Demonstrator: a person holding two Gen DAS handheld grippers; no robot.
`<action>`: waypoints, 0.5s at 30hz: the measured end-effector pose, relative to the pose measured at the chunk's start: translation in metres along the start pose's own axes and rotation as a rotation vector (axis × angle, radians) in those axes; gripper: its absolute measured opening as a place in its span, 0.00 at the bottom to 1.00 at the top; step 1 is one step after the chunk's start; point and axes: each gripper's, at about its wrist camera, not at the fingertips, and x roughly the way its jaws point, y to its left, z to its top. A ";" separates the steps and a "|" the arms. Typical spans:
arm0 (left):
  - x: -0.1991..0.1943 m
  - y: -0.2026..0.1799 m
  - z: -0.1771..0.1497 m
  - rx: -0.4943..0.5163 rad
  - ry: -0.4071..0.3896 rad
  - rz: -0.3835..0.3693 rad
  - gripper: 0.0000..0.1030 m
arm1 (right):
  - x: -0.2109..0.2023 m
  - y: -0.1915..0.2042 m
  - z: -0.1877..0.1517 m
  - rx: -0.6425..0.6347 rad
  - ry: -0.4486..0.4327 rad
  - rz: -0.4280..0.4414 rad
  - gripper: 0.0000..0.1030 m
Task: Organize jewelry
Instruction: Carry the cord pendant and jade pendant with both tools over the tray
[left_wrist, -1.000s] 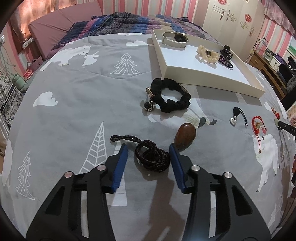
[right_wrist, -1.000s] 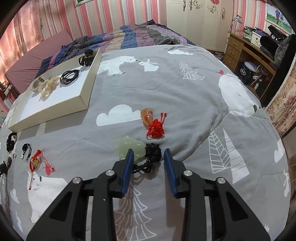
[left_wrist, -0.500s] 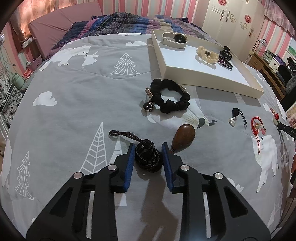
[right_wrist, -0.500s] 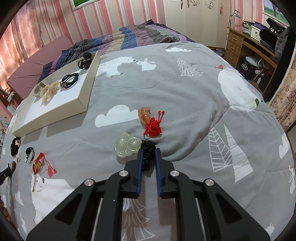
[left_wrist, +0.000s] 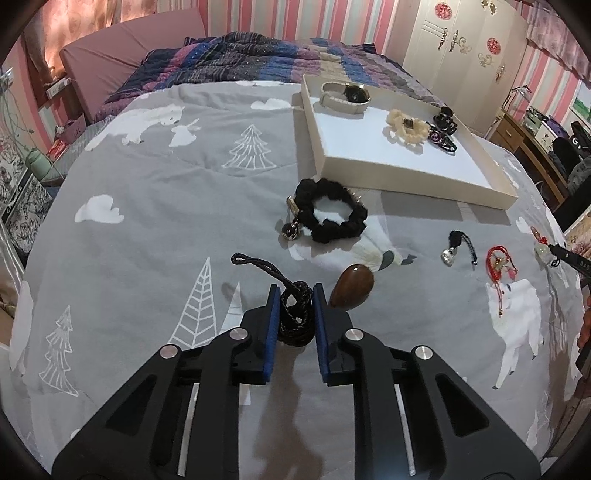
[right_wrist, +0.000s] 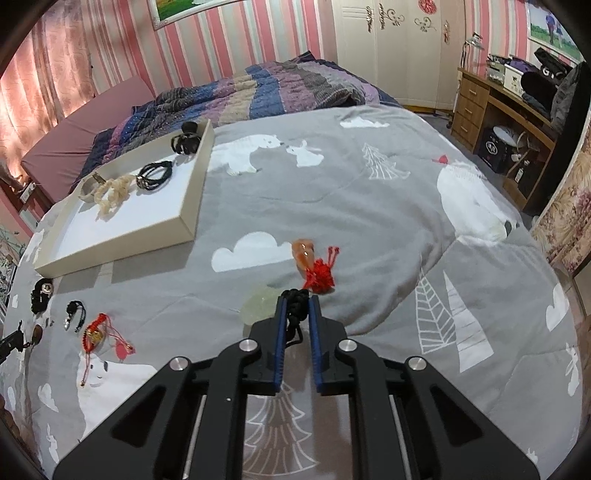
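My left gripper is shut on the coiled black braided cord of a brown teardrop pendant, which lies on the grey bedspread beside my right finger. My right gripper is shut on the black knotted cord of a pale green jade pendant, which rests at my left fingertip. A white tray holds a watch, a cream scrunchie and black hair pieces; it also shows in the right wrist view.
A black scrunchie, a small silver charm on black cord and a red cord bracelet lie between my left gripper and the tray. An orange pendant with a red tassel lies just beyond my right gripper. A desk stands at the right.
Both grippers went from open to shut: the left closed on the braided cord coil, the right on the black knotted cord. The right gripper has also lifted a little.
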 end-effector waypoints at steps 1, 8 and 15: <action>-0.001 -0.002 0.001 0.006 0.000 0.001 0.15 | -0.001 0.001 0.001 -0.003 -0.003 0.000 0.11; -0.006 -0.008 0.016 0.028 -0.010 0.017 0.15 | -0.003 0.000 0.014 0.006 -0.012 -0.001 0.11; -0.023 -0.018 0.043 0.035 -0.062 -0.008 0.15 | -0.009 0.019 0.024 -0.016 -0.030 0.010 0.11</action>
